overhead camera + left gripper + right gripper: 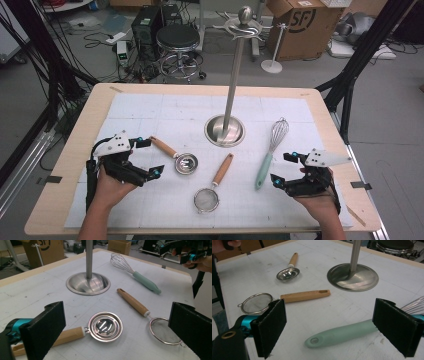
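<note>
Left gripper released beside steel egg separator (wooden handle), right gripper released near mint-handled wire whisk

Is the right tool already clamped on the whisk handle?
No, the right tool is open, its jaws standing apart on either side of the whisk handle.

black stool, cardboard box, white mat

Both hands low at near edge; left gripper and right gripper jaws wide apart, facing inward.
</note>
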A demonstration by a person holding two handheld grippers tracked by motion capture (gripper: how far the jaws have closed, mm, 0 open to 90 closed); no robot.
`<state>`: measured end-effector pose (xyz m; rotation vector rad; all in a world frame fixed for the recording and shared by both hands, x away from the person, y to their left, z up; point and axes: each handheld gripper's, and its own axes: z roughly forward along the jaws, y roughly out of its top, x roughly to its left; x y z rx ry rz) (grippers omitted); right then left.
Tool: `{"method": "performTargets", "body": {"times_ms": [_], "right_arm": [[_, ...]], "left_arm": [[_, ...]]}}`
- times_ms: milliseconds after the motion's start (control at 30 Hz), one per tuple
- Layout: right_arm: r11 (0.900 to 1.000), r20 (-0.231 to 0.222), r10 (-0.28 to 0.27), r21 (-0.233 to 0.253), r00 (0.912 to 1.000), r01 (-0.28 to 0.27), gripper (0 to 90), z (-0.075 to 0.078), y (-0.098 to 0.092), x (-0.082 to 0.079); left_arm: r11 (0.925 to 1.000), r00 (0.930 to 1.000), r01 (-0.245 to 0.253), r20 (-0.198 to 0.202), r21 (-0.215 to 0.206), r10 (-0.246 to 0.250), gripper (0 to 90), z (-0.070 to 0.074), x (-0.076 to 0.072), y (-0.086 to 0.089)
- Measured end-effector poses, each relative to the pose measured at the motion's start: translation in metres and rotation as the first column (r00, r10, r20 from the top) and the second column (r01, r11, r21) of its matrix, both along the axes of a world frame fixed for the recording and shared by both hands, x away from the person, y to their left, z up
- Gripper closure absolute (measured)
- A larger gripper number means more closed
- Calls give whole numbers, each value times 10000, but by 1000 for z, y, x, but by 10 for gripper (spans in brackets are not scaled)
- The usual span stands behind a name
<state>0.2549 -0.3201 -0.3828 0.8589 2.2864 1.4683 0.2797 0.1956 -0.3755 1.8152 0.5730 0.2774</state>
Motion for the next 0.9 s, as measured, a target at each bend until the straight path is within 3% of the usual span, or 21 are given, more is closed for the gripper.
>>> {"method": "performTargets", "body": {"times_ms": [333, 533, 900], "right_arm": [[9996, -150, -26, -265, 9999, 22, 116, -4, 1, -2], [9997, -1, -9, -242, 10000, 9, 138, 0, 3, -6], [9998, -74, 16, -176, 10000, -17, 138, -3, 3, -2]], "left_arm": [[9997, 10000, 60, -5, -220, -60, 16, -1, 3, -2], [9997, 9999, 111, 11, -218, -110, 16, -1, 4, -3], [10000, 10000, 56, -1, 19, -56, 16, -1, 1, -4]]}}
